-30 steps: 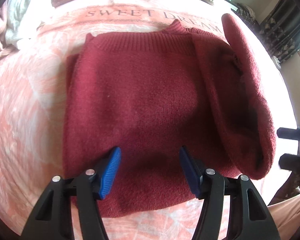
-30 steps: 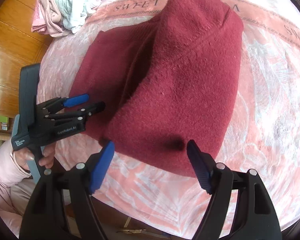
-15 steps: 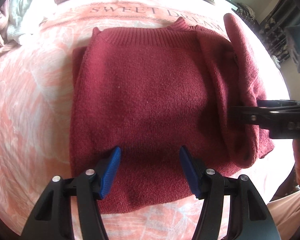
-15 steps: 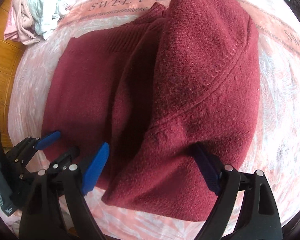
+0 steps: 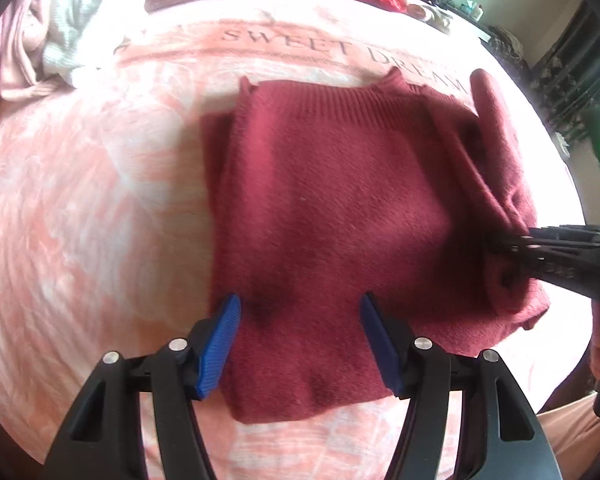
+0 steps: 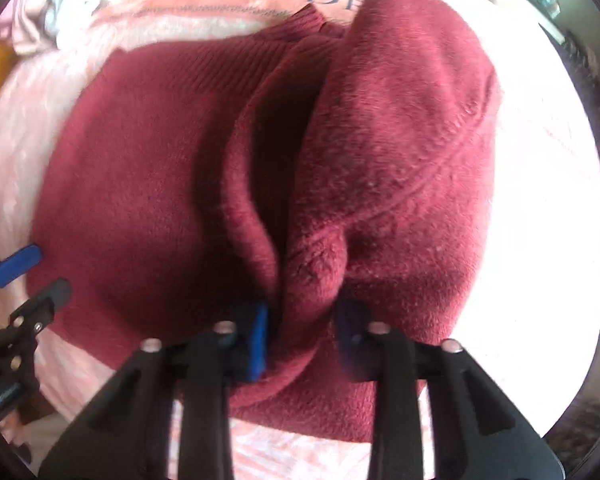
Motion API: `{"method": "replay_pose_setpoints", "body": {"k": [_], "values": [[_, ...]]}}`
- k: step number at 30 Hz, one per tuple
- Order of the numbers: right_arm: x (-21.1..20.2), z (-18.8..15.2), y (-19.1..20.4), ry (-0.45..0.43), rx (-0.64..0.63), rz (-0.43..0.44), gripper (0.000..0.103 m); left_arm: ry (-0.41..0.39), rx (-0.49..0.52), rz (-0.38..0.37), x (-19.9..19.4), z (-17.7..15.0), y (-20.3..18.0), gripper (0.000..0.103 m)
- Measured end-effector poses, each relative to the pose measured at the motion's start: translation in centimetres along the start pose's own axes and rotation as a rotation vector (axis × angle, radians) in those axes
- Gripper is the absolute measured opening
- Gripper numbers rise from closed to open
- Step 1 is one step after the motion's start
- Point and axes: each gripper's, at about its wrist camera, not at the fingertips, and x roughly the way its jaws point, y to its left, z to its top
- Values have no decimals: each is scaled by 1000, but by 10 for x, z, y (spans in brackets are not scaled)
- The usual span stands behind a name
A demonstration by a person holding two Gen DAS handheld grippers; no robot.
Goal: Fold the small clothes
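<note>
The sweater [image 5: 340,208] lies on the blanket [image 5: 80,200], its ribbed band toward the printed words and its right side raised in a thick fold [image 6: 400,140] that stands above the flat part. The right gripper [image 6: 300,336] pinches a bunch of that fold near the sweater's near right corner, its blue pads [image 6: 258,340] drawn in against the knit on either side. In the left wrist view it enters from the right edge and meets the fabric at the fold's near end. The left gripper [image 5: 300,340] hovers over the sweater's near edge with its pads [image 5: 220,344] spread wide and nothing between them. A heap of pale clothes [image 5: 40,40] lies at the blanket's far left.
</note>
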Motion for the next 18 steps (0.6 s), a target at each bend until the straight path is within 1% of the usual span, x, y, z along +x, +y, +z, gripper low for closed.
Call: {"method": "replay_pose_setpoints", "body": {"k": [3, 6, 8, 10, 12, 14, 17, 18], "values": [[-18, 0, 2, -40, -27, 58, 17, 8, -51, -22, 0, 3, 11, 63], [-41, -7, 12, -94, -94, 104, 16, -1, -60, -14, -4, 6, 17, 63], [-50, -7, 25, -126, -132, 180, 16, -6, -65, -19, -5, 8, 20, 63], [-54, -6, 41, -133, -177, 264, 16, -14, -68, -19, -6, 8, 23, 63], [-50, -7, 54, -115, -210, 322, 16, -20, -71, -14, -7, 8, 27, 64], [-35, -8, 66, -85, -236, 350, 16, -19, -81, -11, -7, 7, 32, 65], [-6, -8, 73, -54, -242, 324, 22, 0, -88, -20, -2, 8, 34, 65], [0, -10, 77, -41, -236, 323, 28, 5, -89, -22, -2, 9, 34, 65]]}}
